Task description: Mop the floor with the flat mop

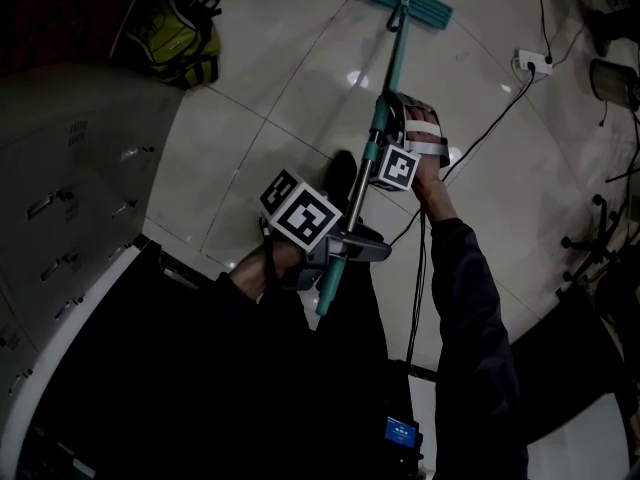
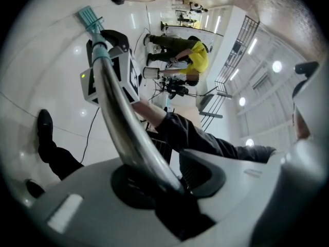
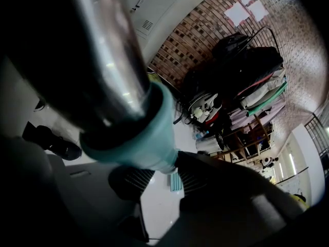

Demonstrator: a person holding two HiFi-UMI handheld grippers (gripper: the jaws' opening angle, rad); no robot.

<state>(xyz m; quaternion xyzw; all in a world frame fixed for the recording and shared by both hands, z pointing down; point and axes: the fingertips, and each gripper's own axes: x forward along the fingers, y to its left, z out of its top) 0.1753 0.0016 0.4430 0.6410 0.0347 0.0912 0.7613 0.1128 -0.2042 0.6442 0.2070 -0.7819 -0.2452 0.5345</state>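
The flat mop has a teal head (image 1: 405,0) lying on the white tiled floor (image 1: 300,58) at the top of the head view. Its metal pole (image 1: 385,108) slants down toward me. My right gripper (image 1: 388,130) is shut on the pole's middle, by a teal collar (image 3: 139,133). My left gripper (image 1: 345,246) is shut on the pole near its teal lower end. In the left gripper view the pole (image 2: 121,122) runs from the left gripper (image 2: 164,181) up past the other gripper's marker cube (image 2: 110,71) to the mop head (image 2: 90,18). In the right gripper view the right gripper (image 3: 164,174) frames the small mop head (image 3: 175,181).
A yellow-green backpack (image 1: 180,33) lies at the upper left beside grey drawer cabinets (image 1: 70,188). A power strip (image 1: 533,63) with cables (image 1: 490,118) crosses the floor at right, near a chair base (image 1: 590,248). My dark shoe (image 1: 343,173) stands by the pole. A person in yellow (image 2: 194,55) stands far off.
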